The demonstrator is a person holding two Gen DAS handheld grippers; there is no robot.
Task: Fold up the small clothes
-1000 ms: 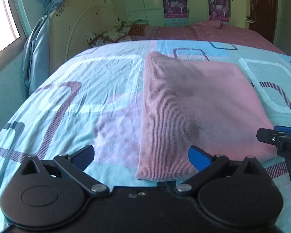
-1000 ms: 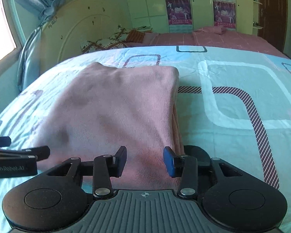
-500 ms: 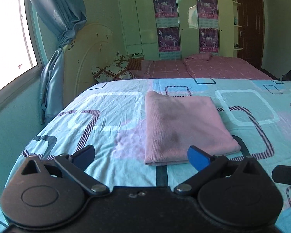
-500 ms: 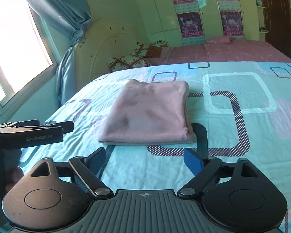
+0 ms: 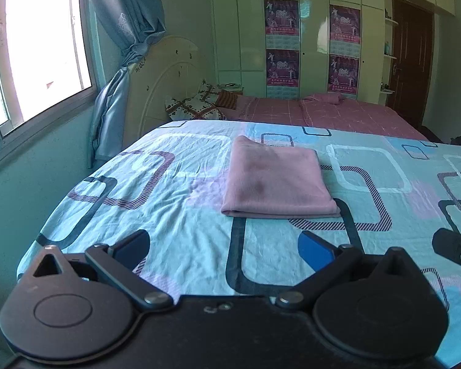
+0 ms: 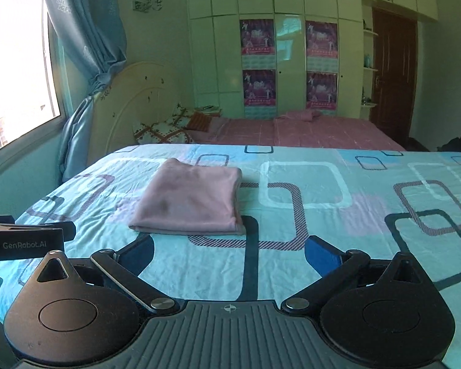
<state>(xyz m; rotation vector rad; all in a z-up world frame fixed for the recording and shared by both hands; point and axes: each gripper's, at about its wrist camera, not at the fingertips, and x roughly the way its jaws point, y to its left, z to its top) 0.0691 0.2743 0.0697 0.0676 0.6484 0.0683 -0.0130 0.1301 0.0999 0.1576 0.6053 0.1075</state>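
A pink garment (image 5: 276, 181) lies folded into a flat rectangle on the patterned turquoise bed sheet (image 5: 169, 215); it also shows in the right wrist view (image 6: 190, 200). My left gripper (image 5: 224, 250) is open and empty, held back from the garment's near edge. My right gripper (image 6: 229, 253) is open and empty too, also back from the garment. The left gripper's body shows at the left edge of the right wrist view (image 6: 24, 240), and the right gripper's body shows at the right edge of the left wrist view (image 5: 458, 246).
The bed's left edge drops toward a wall with a window (image 5: 30, 46) and blue curtain (image 5: 123, 30). A second bed with a pink sheet (image 6: 307, 129) and pillows (image 6: 163, 129) stands behind. Wardrobes (image 6: 276, 46) and a brown door (image 6: 393, 70) line the far wall.
Both grippers pulled back and up from the garment. The right gripper opened from nearly shut to wide. The folded garment stayed in place on the sheet.
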